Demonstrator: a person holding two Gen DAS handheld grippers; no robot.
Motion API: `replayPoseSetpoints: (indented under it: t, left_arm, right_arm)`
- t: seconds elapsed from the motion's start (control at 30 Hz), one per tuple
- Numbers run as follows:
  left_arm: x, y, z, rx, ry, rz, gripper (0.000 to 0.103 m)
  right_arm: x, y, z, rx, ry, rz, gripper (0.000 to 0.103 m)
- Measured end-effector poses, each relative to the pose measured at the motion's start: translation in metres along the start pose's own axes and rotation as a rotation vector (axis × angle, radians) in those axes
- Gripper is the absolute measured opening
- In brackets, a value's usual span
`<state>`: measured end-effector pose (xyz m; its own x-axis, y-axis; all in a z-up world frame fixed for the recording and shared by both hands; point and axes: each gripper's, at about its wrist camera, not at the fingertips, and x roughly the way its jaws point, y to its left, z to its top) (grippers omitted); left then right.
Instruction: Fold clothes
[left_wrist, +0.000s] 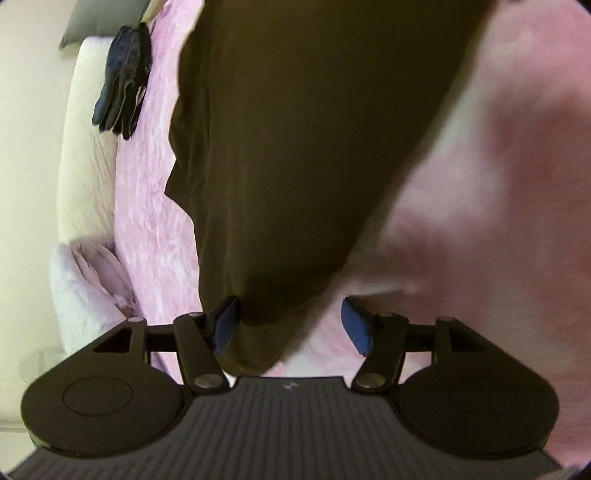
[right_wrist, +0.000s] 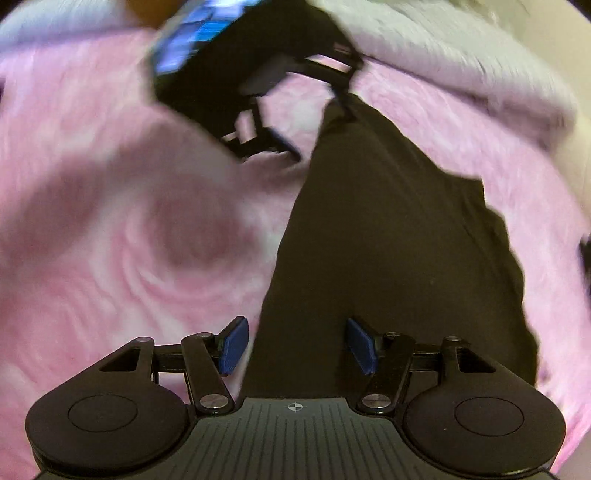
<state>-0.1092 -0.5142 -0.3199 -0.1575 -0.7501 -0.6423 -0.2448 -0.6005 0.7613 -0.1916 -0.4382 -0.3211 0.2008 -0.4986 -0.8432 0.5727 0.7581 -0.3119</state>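
Observation:
A dark brown garment (left_wrist: 303, 147) lies stretched over a pink fluffy blanket (left_wrist: 155, 206). My left gripper (left_wrist: 291, 325) is open, its blue pads (left_wrist: 226, 325) wide apart, with the garment's near end lying between them. In the right wrist view the same garment (right_wrist: 388, 240) runs away from my right gripper (right_wrist: 295, 345), which is open with the cloth's near end between its blue pads (right_wrist: 233, 345). The left gripper (right_wrist: 291, 125) shows at the garment's far end, blurred, fingers apart.
Dark gloves (left_wrist: 123, 77) lie at the blanket's left edge beside a cream mattress side (left_wrist: 85, 155). A grey pillow (left_wrist: 99, 18) sits at top left. Pale lilac bedding (right_wrist: 461, 62) is bunched beyond the garment. Pink blanket (right_wrist: 129, 221) spreads to the left.

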Motion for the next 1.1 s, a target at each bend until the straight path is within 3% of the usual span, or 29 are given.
replayPoseSetpoints:
  t: [0.03,0.07,0.13,0.17,0.2,0.23,0.27,0.3,0.37,0.47,0.6,0.77,0.87,0.93,0.97,1.03,1.1]
  left_arm:
    - [0.005,0.0,0.0,0.021,-0.002,0.011,0.059]
    - [0.009,0.002,0.001,0.038,0.005,0.013,0.051]
    - [0.018,0.007,0.001,0.059,0.033,0.002,0.022]
    - [0.022,0.01,0.001,0.052,0.042,-0.017,0.016]
    - [0.025,0.015,0.002,0.032,0.047,-0.046,0.013]
    - [0.025,0.019,0.002,0.013,0.049,-0.07,0.01]
    - [0.025,0.023,0.003,-0.005,0.05,-0.089,0.007]
    - [0.022,0.026,0.004,-0.018,0.048,-0.106,0.005]
    - [0.011,0.033,0.006,-0.039,0.041,-0.134,0.005]
    - [-0.027,0.04,0.019,-0.118,0.03,-0.184,0.005]
    - [-0.098,0.041,0.058,-0.227,-0.004,-0.255,0.005]
    - [-0.173,0.01,0.135,-0.339,-0.047,-0.367,0.005]
    - [-0.186,-0.022,0.17,-0.371,-0.015,-0.395,0.01]
    - [-0.19,-0.039,0.174,-0.412,0.038,-0.404,0.015]
    - [-0.194,-0.04,0.172,-0.451,0.063,-0.411,0.017]
    - [-0.204,-0.035,0.163,-0.555,0.11,-0.433,0.02]
    - [-0.212,-0.024,0.15,-0.712,0.166,-0.461,0.02]
  right_arm:
    - [0.001,0.005,-0.005,-0.047,-0.017,-0.024,0.063]
    - [0.002,0.007,-0.01,-0.073,-0.04,-0.037,0.064]
    - [0.004,0.009,-0.019,-0.115,-0.082,-0.054,0.063]
    - [0.003,0.006,-0.021,-0.111,-0.093,-0.043,0.063]
    - [0.003,-0.001,-0.023,-0.097,-0.095,-0.021,0.054]
    - [0.002,-0.011,-0.024,-0.073,-0.092,0.013,0.037]
    - [0.002,-0.023,-0.024,-0.041,-0.086,0.055,0.03]
    - [0.0,-0.036,-0.024,-0.006,-0.078,0.103,0.018]
    - [-0.011,-0.068,-0.023,0.033,-0.072,0.197,0.013]
    - [-0.044,-0.1,-0.026,0.004,-0.078,0.249,0.012]
    - [-0.104,-0.124,-0.051,-0.093,-0.052,0.226,0.012]
    - [-0.138,-0.128,-0.101,-0.183,0.076,0.193,0.012]
    - [-0.125,-0.107,-0.131,-0.223,0.163,0.167,0.013]
    - [-0.116,-0.093,-0.147,-0.239,0.215,0.146,0.018]
    - [-0.114,-0.087,-0.15,-0.235,0.237,0.131,0.02]
    - [-0.115,-0.081,-0.154,-0.197,0.288,0.104,0.033]
    - [-0.128,-0.08,-0.153,-0.097,0.299,0.092,0.04]
